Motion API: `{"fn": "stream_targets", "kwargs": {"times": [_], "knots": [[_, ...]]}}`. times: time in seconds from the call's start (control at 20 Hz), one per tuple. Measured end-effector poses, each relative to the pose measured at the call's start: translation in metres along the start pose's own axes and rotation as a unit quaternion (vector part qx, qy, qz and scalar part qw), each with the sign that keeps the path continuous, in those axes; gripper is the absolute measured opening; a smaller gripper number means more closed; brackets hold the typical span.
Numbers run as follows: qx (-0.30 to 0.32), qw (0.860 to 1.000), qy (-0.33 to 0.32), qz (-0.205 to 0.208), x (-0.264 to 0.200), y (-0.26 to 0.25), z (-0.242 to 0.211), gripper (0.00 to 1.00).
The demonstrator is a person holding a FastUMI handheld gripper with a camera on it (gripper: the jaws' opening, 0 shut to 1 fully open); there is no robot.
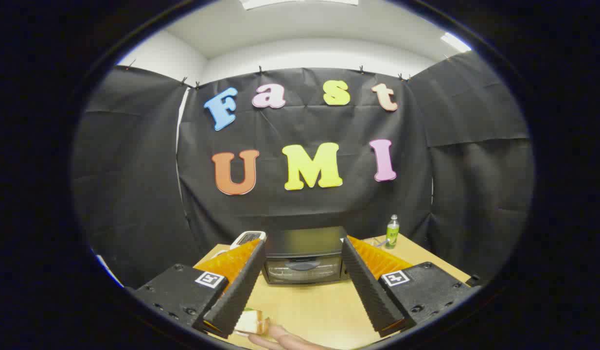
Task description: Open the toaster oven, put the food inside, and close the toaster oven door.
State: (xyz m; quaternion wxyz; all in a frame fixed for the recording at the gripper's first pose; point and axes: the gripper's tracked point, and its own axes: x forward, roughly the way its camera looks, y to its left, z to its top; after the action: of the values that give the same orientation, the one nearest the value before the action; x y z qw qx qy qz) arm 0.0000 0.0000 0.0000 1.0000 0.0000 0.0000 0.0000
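Observation:
A small dark toaster oven (304, 257) stands on the wooden table (324, 306), beyond my fingers and framed between them. Its glass door (304, 270) is closed, with the handle across its top. My gripper (304, 250) is open, held well above the table, nothing between its fingers. Below the left finger (241, 291) lies a piece of food (254, 322), pale and brownish like a sandwich, in a clear wrap. A person's hand (285, 339) rests on the table right beside the food.
A small green bottle (392, 231) stands on the table to the right of the oven. A white device (248, 238) sits at the oven's left, partly behind my left finger. Black cloth walls close the booth behind and at both sides.

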Motion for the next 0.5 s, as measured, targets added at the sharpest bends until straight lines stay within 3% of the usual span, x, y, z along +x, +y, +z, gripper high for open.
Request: {"fn": "stream_targets", "kwargs": {"times": [0.5], "knots": [[-0.012,1.0,0.0,-0.016,0.0099,-0.0113,0.001,1.0]]}}
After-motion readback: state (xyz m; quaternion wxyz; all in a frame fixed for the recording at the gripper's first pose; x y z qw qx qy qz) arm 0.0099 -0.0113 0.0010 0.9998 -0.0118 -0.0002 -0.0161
